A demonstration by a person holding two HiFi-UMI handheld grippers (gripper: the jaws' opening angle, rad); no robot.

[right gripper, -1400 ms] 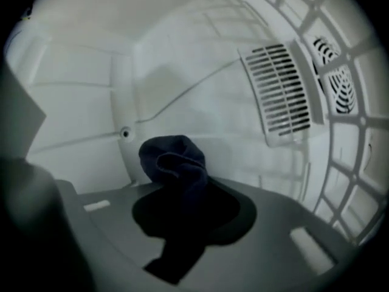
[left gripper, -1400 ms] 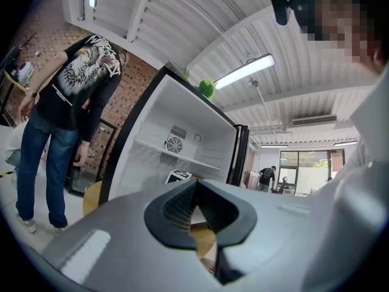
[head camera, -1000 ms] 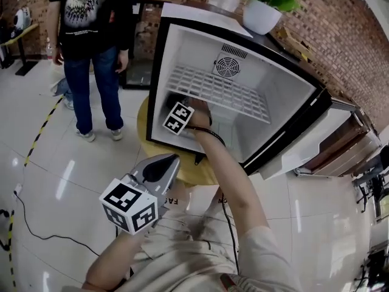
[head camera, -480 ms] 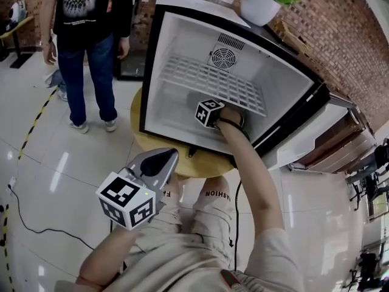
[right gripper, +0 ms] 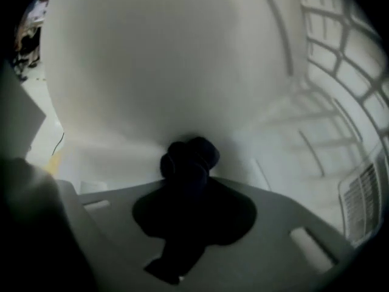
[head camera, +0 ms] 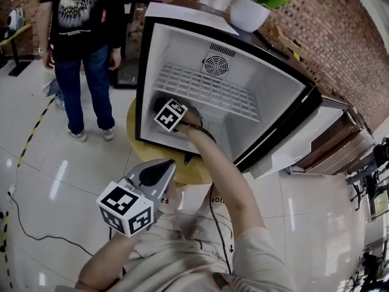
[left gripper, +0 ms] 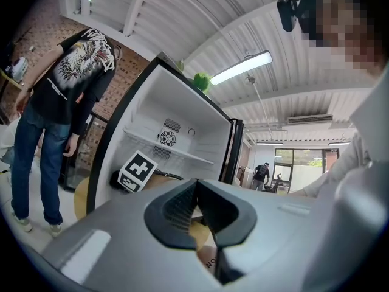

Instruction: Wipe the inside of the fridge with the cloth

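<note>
Item 1: right gripper (head camera: 164, 109), grey plastic with a black-and-white marker cube on its back. It reaches into the lower left of the fridge cavity, below the shelf, tilted downward. Its jaws are clamped on a dark bunched cloth (right gripper: 189, 156).

Item 2: dark bunched cloth. A rounded wad protrudes just ahead of the jaw tips, and a tail trails back between the jaws toward the camera. The wad sits right against the white inner wall near the bottom corner (the right gripper view is too dim to give its exact colour).

Item 3: small black-framed fridge with white lining (head camera: 144, 59). Its door (head camera: 298, 148) is swung open to the right. A white wire shelf (head camera: 209, 91) spans the cavity, and a round fan grille (head camera: 214, 64) sits on the back wall.

Item 4: left gripper (left gripper: 196, 210), same make. It is held outside the fridge, well apart from the cloth, and points level toward the opening. Its ribbed black pads are pressed together with nothing between them.

Item 5: round wooden table (head camera: 135, 129) under the fridge.

Item 6: white pot with green plant (head camera: 248, 14) on the fridge top.

Item 7: bystander in dark T-shirt and jeans (head camera: 82, 35), standing to the left
</note>
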